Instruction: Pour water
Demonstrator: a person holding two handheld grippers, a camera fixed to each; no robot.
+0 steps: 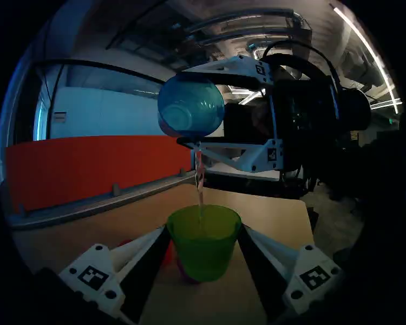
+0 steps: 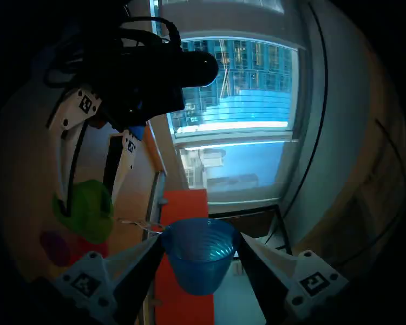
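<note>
In the left gripper view my left gripper [image 1: 203, 244] is shut on a green cup [image 1: 204, 246], held upright just above the wooden table [image 1: 268, 211]. Above it the right gripper [image 1: 195, 111] holds a blue cup [image 1: 190, 105] tipped on its side, and a thin stream of water [image 1: 200, 181] falls from its rim into the green cup. In the right gripper view my right gripper [image 2: 199, 254] is shut on the blue cup [image 2: 199, 257], with water [image 2: 138, 223] leaving its rim toward the green cup [image 2: 86, 210] held by the left gripper [image 2: 89, 184].
A red partition [image 1: 95, 168] with a grey rail runs along the table's far edge. Red and purple shapes [image 1: 173, 260] lie on the table under the green cup. A large window [image 2: 235, 92] shows in the right gripper view. Beyond the table's right edge lies floor [image 1: 333, 216].
</note>
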